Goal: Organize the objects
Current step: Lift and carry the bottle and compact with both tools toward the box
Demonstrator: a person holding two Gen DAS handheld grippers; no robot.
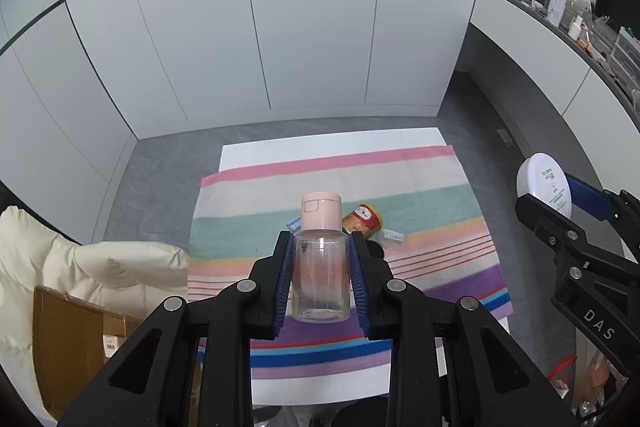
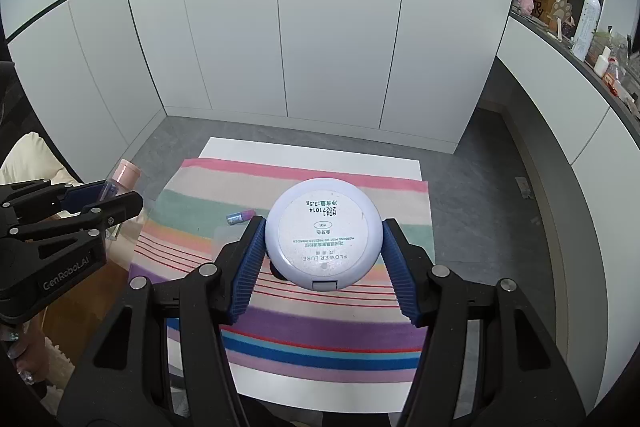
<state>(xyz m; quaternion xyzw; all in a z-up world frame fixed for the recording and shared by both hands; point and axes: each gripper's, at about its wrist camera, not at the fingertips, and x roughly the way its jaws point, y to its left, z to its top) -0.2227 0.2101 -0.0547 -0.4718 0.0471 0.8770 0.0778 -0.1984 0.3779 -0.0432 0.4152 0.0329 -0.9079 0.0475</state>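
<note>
While a red tin [image 1: 363, 221] and small tubes [image 1: 393, 235] lie on the striped cloth [image 1: 440, 187], the left gripper [image 1: 320, 283] clamps a clear bottle [image 1: 319, 267] and the right gripper [image 2: 323, 259] grips a round white compact [image 2: 323, 237], both aloft over the table [image 2: 224, 147]; sorting appears unfinished.

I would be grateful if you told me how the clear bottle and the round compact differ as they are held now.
The clear plastic bottle with the pink cap is tall, see-through and upright; the white round powder compact is flat, opaque and shows its printed underside. The left gripper closes narrowly on the bottle; the right gripper spreads wide around the compact. Both are held above the striped cloth.
</note>
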